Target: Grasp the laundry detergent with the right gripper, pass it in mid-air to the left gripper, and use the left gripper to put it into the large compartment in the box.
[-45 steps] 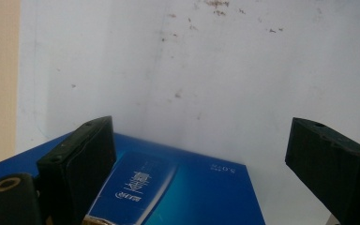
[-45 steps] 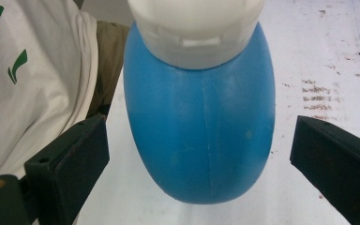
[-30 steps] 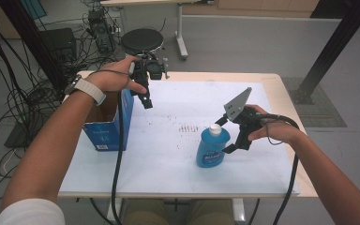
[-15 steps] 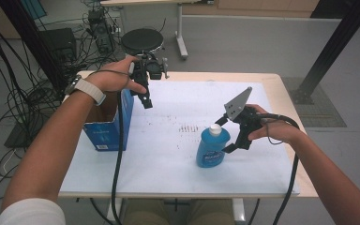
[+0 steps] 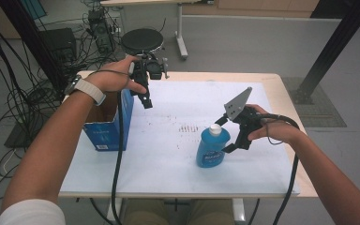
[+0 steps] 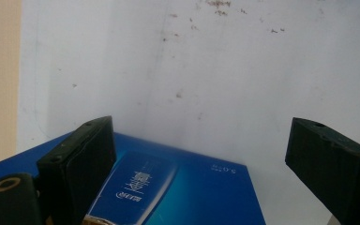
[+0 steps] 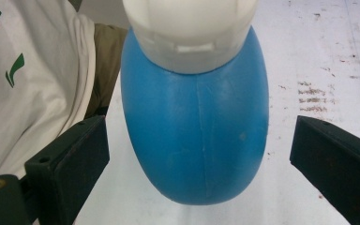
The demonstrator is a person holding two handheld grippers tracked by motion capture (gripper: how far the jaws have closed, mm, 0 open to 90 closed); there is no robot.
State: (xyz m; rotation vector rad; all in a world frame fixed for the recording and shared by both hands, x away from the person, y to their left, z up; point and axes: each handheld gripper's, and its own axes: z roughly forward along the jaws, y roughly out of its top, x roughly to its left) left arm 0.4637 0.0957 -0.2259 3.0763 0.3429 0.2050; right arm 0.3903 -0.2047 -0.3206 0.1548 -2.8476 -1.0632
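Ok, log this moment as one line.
right gripper: open, jaws either side of blue bottle, not gripping | left gripper: open, above blue box | bottle upright

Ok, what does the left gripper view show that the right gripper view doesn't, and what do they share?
Left gripper view: the top edge of a blue box with white print, below its open jaws, and a wooden table edge.

Right gripper view: an upright blue bottle with a white cap between its open jaws, untouched, and the person's white shirt.

Both: the white table cover with small brown marks.
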